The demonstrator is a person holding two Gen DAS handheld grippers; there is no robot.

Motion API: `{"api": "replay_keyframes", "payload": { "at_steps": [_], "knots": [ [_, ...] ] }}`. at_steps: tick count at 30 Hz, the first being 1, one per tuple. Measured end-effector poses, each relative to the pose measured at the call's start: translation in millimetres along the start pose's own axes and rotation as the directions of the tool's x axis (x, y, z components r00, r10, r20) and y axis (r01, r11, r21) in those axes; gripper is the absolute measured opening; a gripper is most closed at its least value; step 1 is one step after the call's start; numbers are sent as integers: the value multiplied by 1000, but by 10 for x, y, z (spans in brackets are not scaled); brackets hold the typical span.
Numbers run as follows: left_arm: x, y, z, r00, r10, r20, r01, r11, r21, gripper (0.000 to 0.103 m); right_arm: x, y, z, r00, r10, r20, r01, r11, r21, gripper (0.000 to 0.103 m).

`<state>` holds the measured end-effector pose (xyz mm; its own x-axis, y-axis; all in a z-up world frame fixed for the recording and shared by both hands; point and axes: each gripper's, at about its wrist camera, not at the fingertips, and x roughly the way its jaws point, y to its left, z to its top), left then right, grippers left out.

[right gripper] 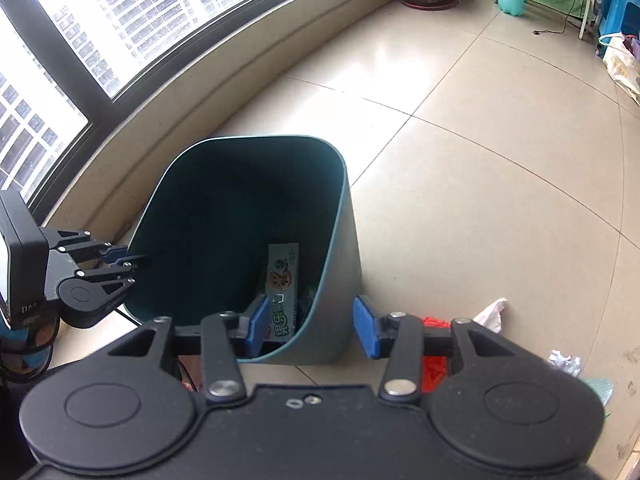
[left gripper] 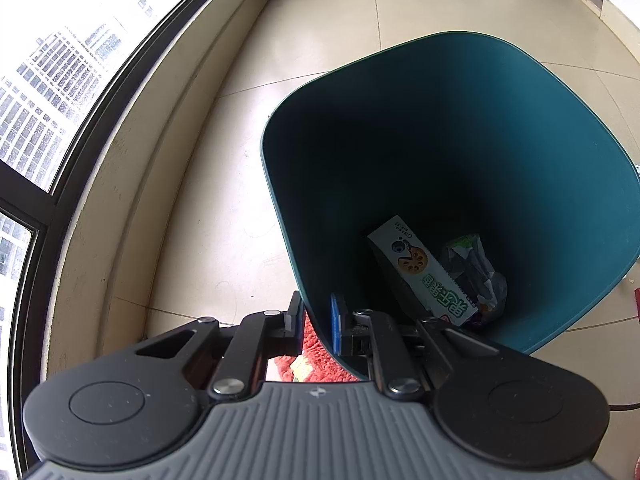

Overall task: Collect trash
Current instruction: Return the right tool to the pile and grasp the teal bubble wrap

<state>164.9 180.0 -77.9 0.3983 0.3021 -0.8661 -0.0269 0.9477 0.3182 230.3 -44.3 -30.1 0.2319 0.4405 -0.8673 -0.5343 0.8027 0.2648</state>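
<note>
Tiled floor (right gripper: 500, 168) open toward 1 o'clock, teal bin (right gripper: 340, 280) beside window wall, left gripper (left gripper: 316, 320) clamped on its rim, right gripper (right gripper: 312, 324) jaws apart straddling bin wall, snack box (left gripper: 424, 272) inside bin.

Daylight floods both views from a large window (left gripper: 60, 80) on the left, which is overexposed to near white in places. The pale floor (right gripper: 460, 160) carries a soft glare patch where that light reflects. The inside of the bin (left gripper: 440, 140) is deep in shadow, almost black toward its upper wall, while a carton (left gripper: 424, 272) at the bottom stays readable. Fisheye distortion bends the window frame and sill into strong curves, and floor lines bow outward. Corners darken at the lens edge. The closest gripper housing looks slightly soft; the mid-distance is sharp.
</note>
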Motion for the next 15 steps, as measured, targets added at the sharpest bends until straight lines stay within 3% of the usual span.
{"api": "replay_keyframes", "payload": {
  "at_steps": [6, 9, 15],
  "knots": [
    [9, -9, 3, 1000, 6, -4, -6, 1000, -1, 12, -167, -625, -305, 998, -64, 9, 62, 991, 120, 54],
    [14, -20, 5, 1000, 12, -6, -12, 1000, 1, 12, -179, -933, -476, 995, -102, -7, 102, 979, 174, 62],
    [30, -33, 19, 1000, 20, -13, -20, 1000, -8, 12, -79, -1722, -819, 980, -188, -59, 196, 921, 336, 75]
  ]
}}
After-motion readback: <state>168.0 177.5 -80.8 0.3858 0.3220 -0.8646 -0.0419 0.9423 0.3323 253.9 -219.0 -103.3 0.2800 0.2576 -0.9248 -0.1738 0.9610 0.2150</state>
